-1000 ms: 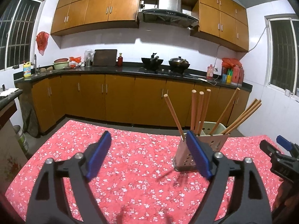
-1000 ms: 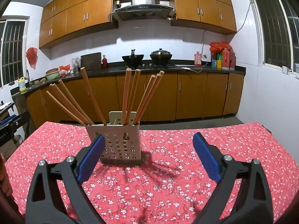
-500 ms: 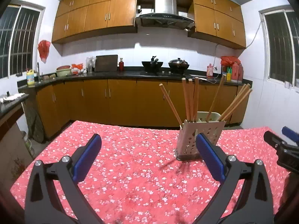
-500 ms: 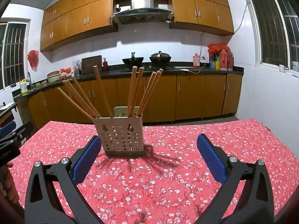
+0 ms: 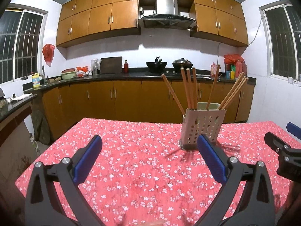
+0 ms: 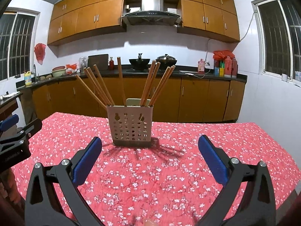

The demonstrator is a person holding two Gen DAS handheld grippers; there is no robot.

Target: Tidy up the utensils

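Both grippers are backing away from the holder (image 6: pixel 132 125) now: over the last second it has shrunk in each wrist view and more of the red flowered tablecloth (image 5: pixel 135 162) shows in front of it. The left gripper (image 5: pixel 149 158) is spread wide with nothing between its blue pads, and the right gripper (image 6: pixel 150 158) is just the same, wide open and empty. The chopsticks (image 6: pixel 150 82) all stand inside the holder, fanned out and leaning, and the holder sits upright on the cloth, toward the table's far edge. No loose utensil is visible anywhere on the cloth. My read: the sorting looks finished, and this retreat is the wrap-up.
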